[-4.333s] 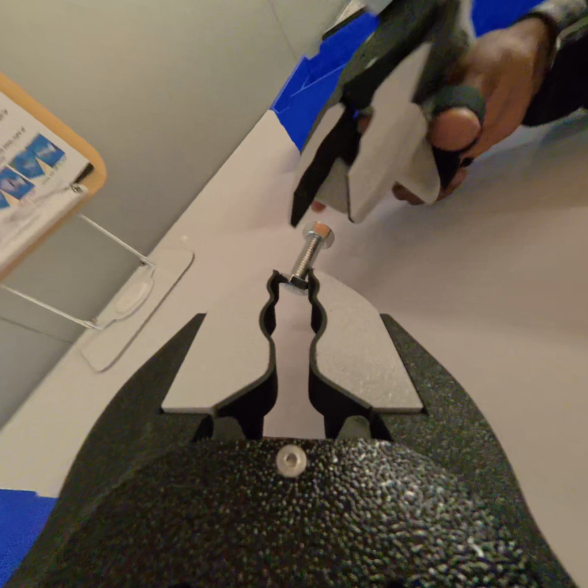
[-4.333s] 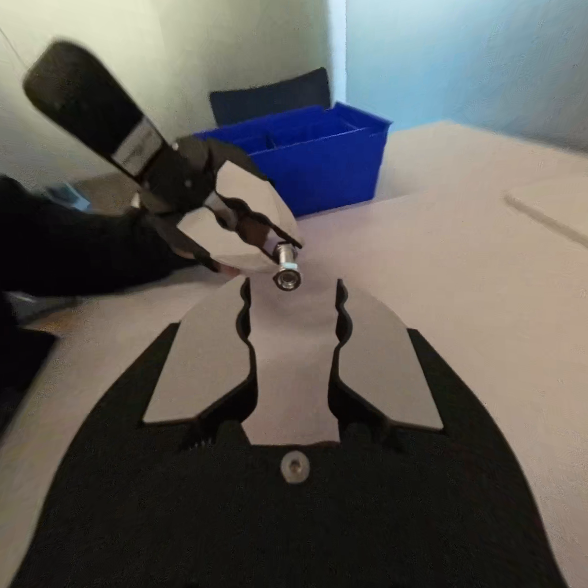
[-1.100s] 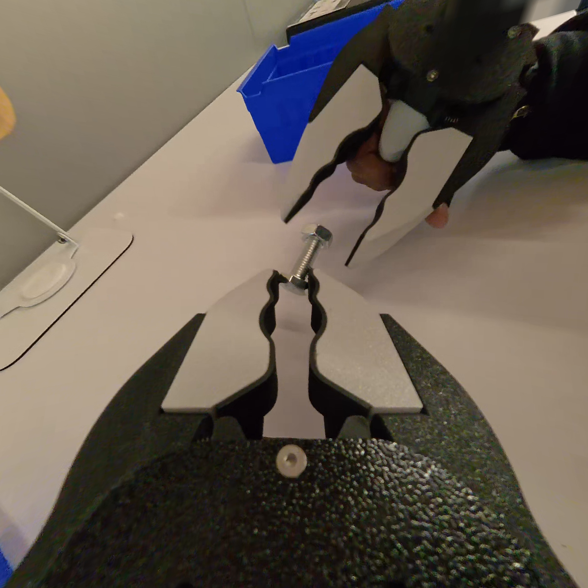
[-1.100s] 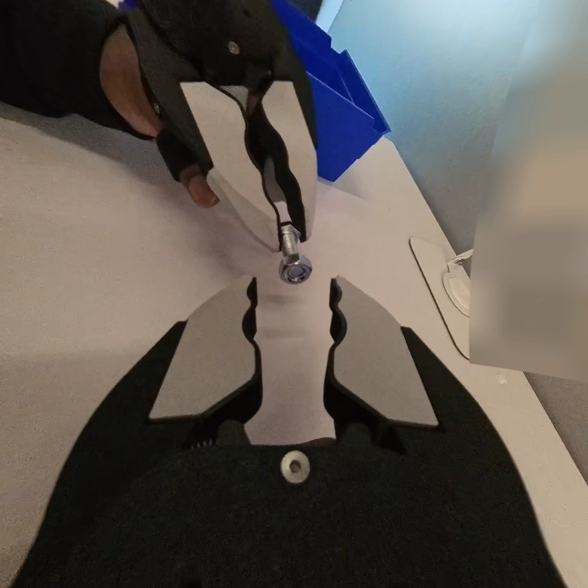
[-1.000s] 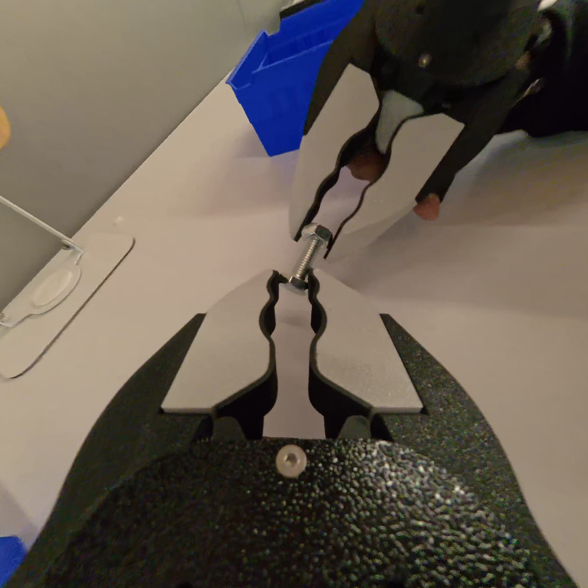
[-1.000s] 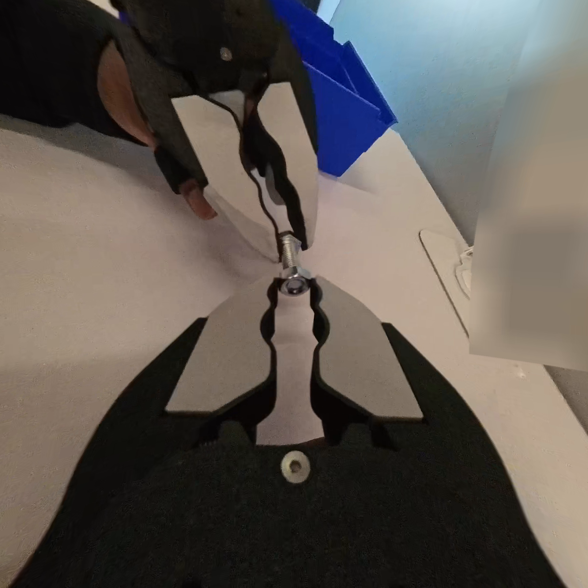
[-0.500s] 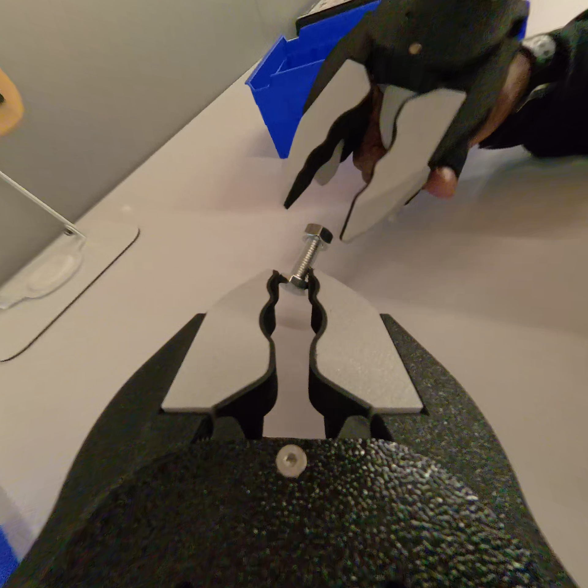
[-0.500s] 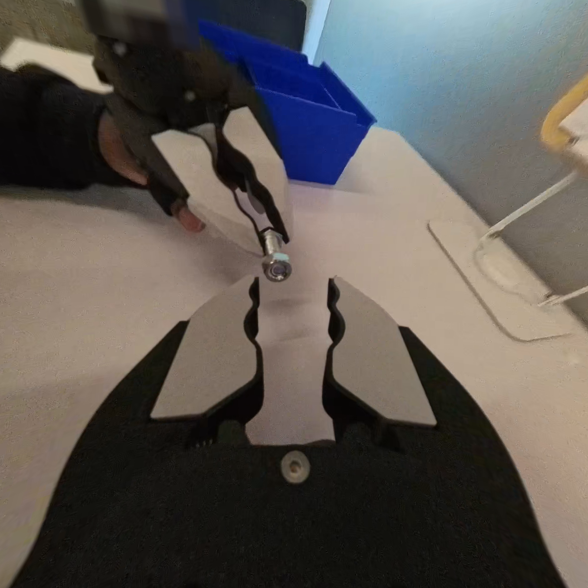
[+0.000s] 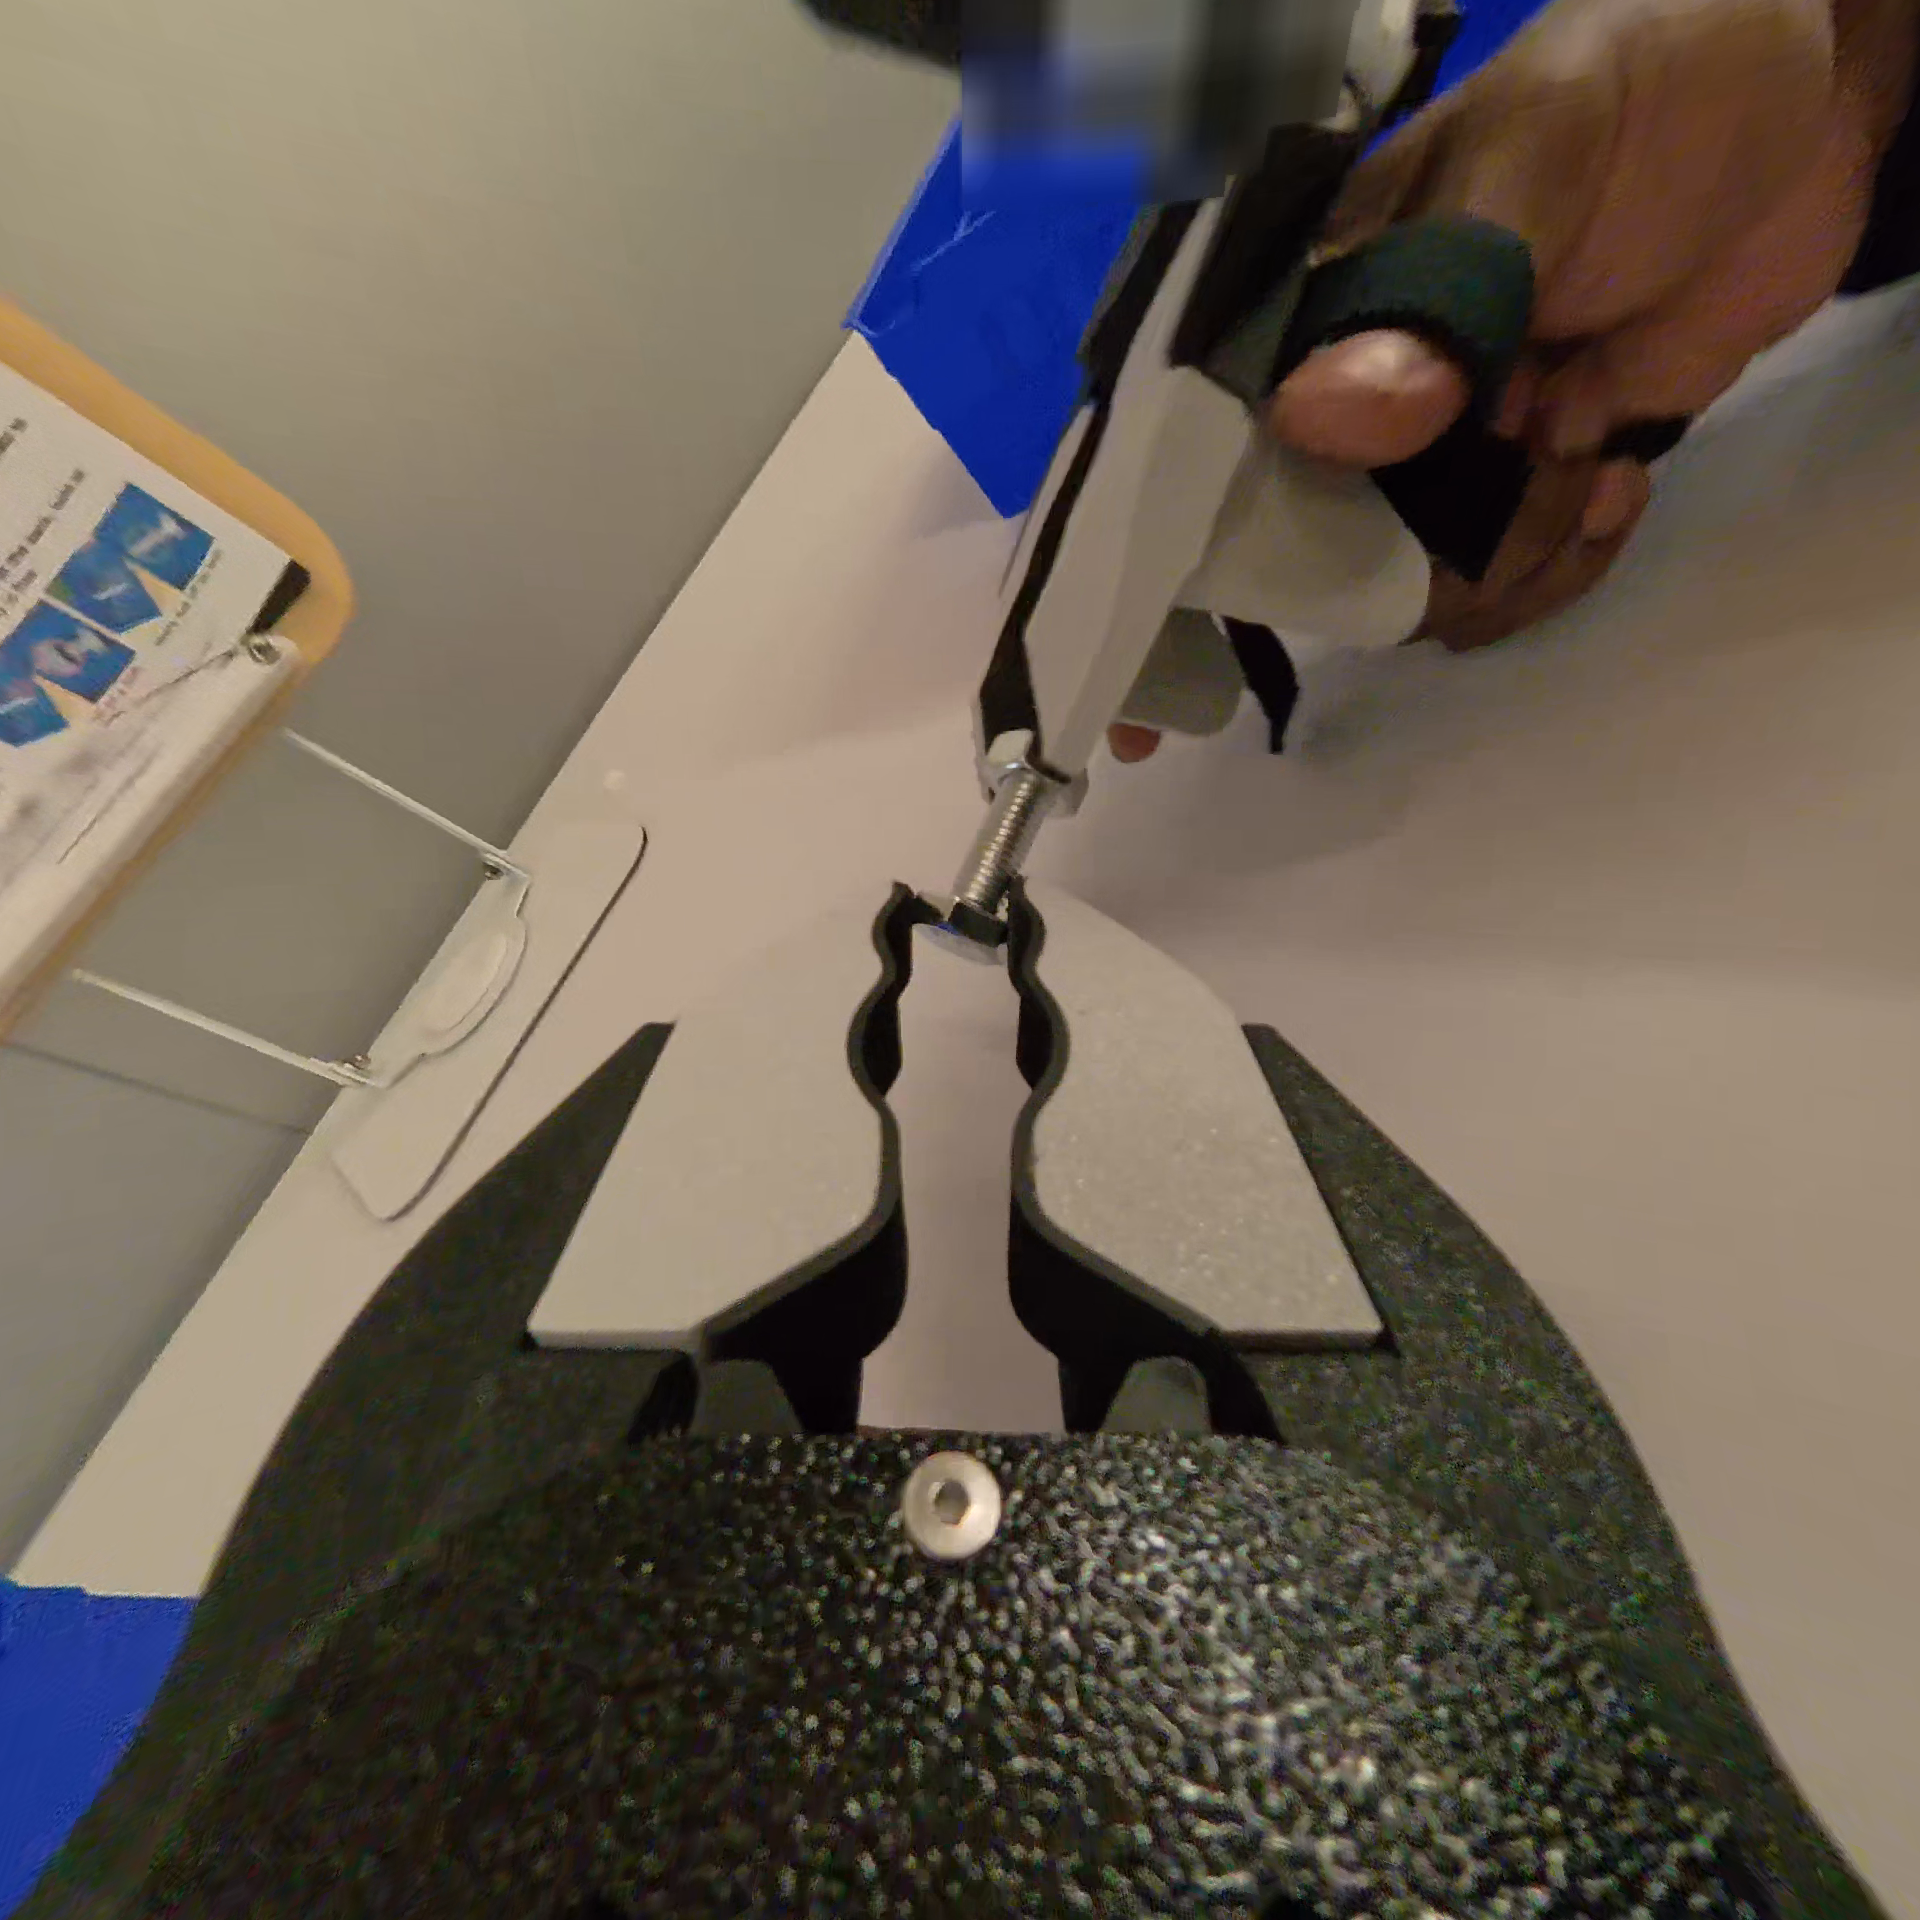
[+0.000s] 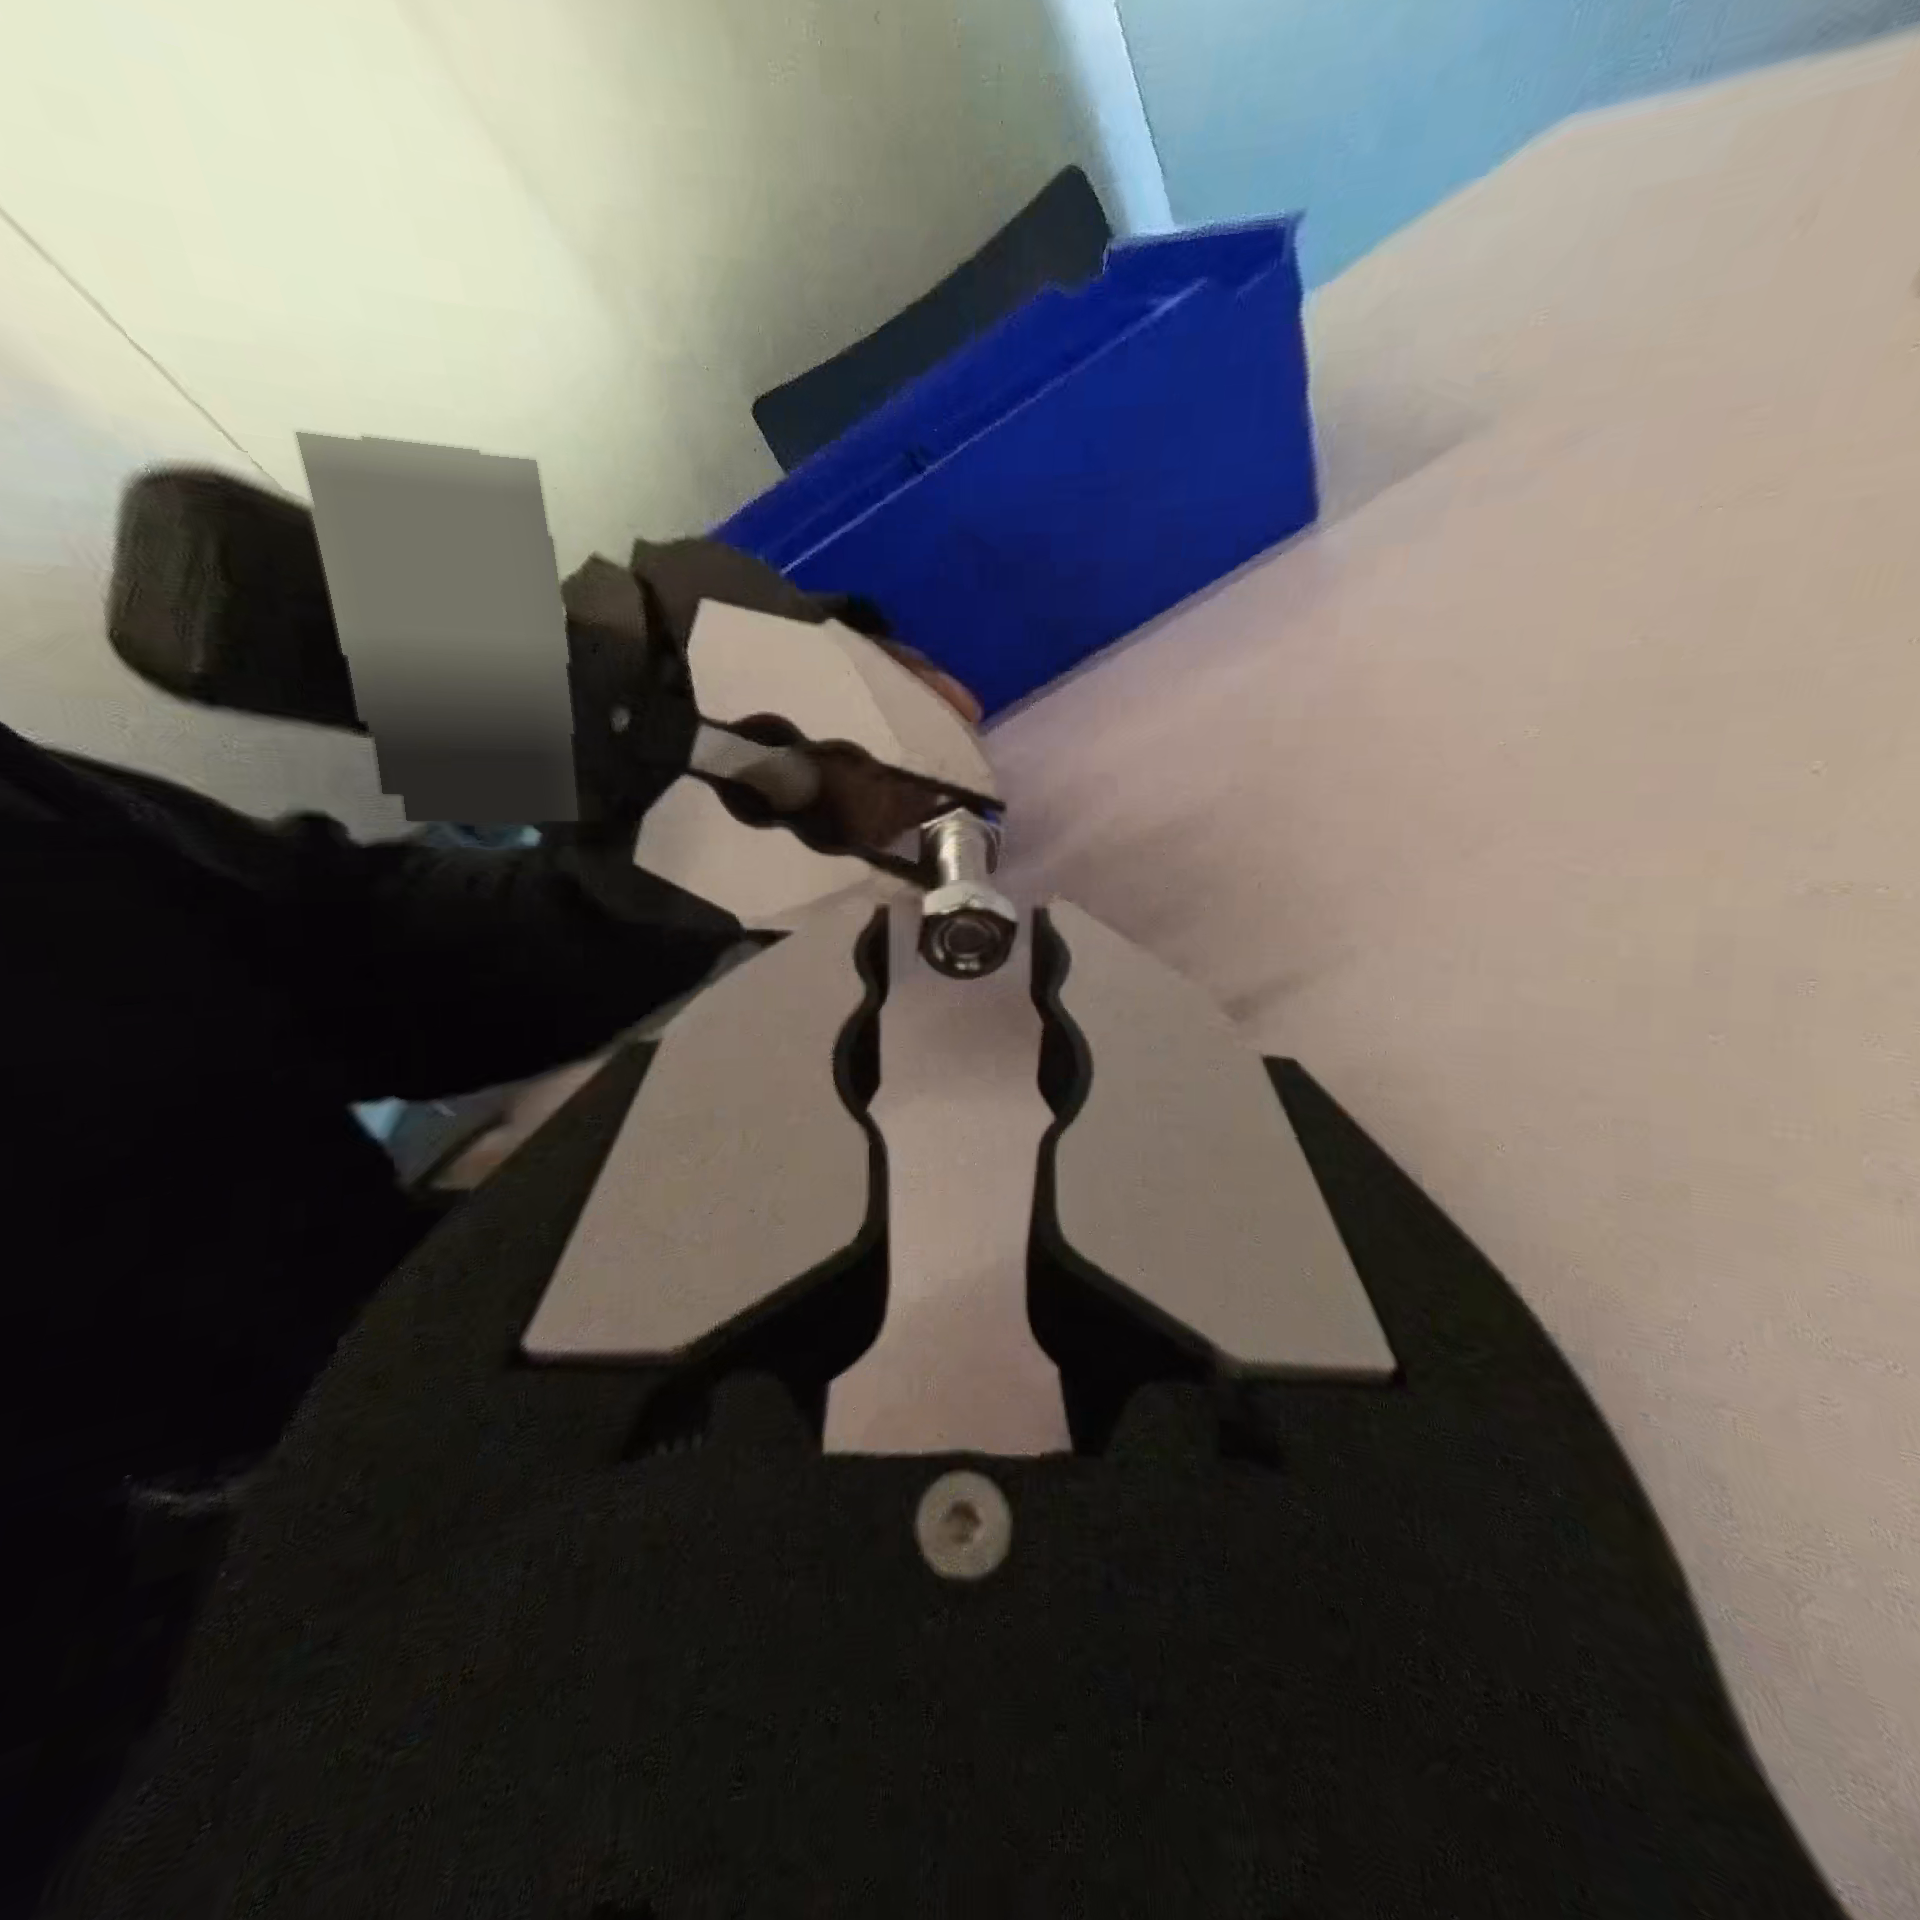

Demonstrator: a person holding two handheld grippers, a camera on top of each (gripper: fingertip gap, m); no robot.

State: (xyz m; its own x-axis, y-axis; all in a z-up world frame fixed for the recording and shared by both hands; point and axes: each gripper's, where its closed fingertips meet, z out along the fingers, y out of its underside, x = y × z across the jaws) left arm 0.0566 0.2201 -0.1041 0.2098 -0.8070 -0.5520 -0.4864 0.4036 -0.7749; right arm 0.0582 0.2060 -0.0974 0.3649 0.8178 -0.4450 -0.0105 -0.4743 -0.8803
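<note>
Left wrist view: the left gripper has its fingers pinching the square-edged head of a silver bolt, so the threaded shaft sticks out past the tips and up off the white table. A nut sits at the far end of the thread, and the right gripper, held in a hand, meets it there from above. In the right wrist view the nut stands between the tips of the right gripper, whose fingers are spread, with a thin gap showing on the left side at least, so nothing is clamped there. A sound hold here would call for both pads to land on opposite flats of the nut, with this gripper in line with the shaft, while the left pinch stays firm so the head cannot twist. A blue bin stands well behind.
</note>
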